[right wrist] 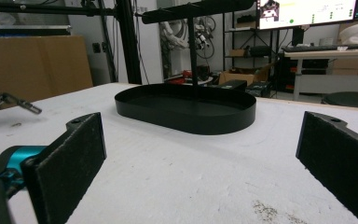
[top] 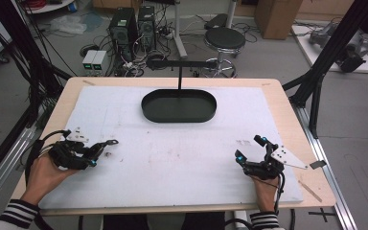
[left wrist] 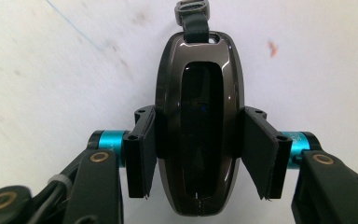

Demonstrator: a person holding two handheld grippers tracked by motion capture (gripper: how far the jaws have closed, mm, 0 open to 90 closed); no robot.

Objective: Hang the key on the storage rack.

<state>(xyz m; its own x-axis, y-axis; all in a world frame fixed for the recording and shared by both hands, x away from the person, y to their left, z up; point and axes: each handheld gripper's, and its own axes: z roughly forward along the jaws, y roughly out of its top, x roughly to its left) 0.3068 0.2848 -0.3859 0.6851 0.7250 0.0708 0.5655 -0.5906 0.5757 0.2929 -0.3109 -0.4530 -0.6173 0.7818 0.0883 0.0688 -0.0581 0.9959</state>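
Left gripper view: left gripper (left wrist: 199,154) clamps key fob (left wrist: 198,126), possibly lengthwise, strap forward; right gripper (right wrist: 205,163) agape.

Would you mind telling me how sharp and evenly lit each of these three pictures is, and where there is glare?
High view: soft, even light, slightly grainy. Left gripper view: the white table cover is washed out, while the glossy dark key fob between the pads carries pale reflections along its rim. Right gripper view: the black oval tray is fairly sharp, the near pads blurred, the monitor overexposed.

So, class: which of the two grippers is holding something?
The left gripper: its jaws clamp a glossy dark oval key fob. The right gripper has jaws wide apart, empty.
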